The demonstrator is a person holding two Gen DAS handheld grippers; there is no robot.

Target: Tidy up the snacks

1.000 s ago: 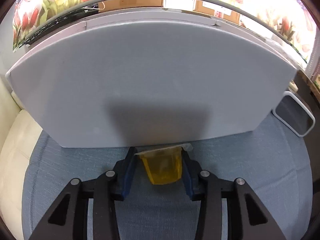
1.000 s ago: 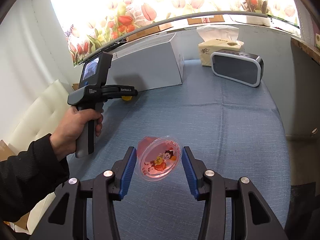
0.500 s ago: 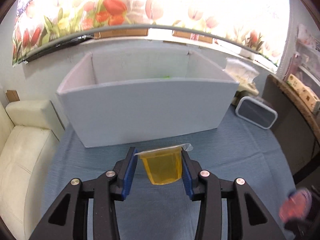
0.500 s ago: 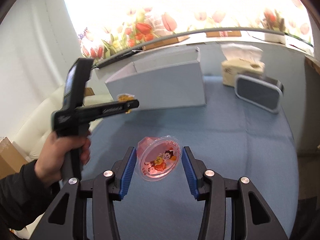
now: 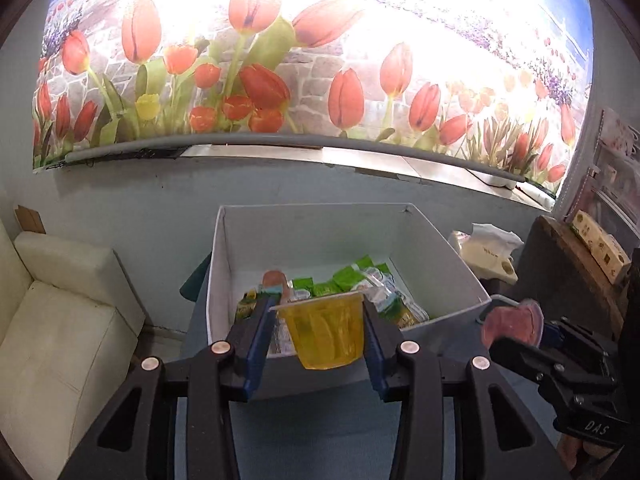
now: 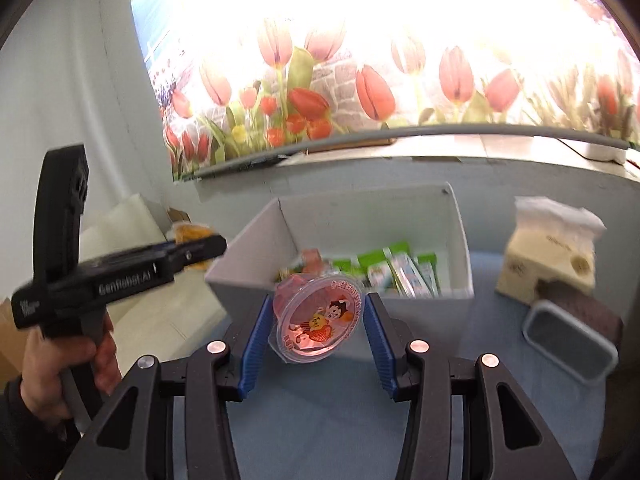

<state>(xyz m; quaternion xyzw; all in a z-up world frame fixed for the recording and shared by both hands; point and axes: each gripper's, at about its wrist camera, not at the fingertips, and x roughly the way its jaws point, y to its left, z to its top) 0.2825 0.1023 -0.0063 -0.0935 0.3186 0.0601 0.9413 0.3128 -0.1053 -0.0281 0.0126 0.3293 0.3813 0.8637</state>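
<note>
A: Nearest the box, what were the hands carrying?

B: The left gripper (image 5: 319, 330) had its pads clamped on a yellow jelly cup (image 5: 325, 331), held upright just short of the white box (image 5: 448, 258). The right gripper (image 6: 318, 326) was closed on a pink jelly cup (image 6: 318, 322), tilted so its printed lid faced the camera, also just before the box's near wall

A: What could have gone wrong?

B: Both cups were soft and pinched by their sides. I judged either could squirt out, or the pink one could slip because it sat tilted. Two grippers heading for one opening might also have knocked together, or clipped the near wall

A: Inside the box?

B: Green snack packets (image 5: 352, 278) lay on its floor, with another pinkish cup (image 5: 274, 280) at the left

A: Any writing?

B: The pink lid showed cartoon figures and red characters too small to read. The left tool's body read "GenRobot.AI", the right one's "DAS". Right of the box, the tissue pack (image 6: 550, 250) carried unreadable print
</note>
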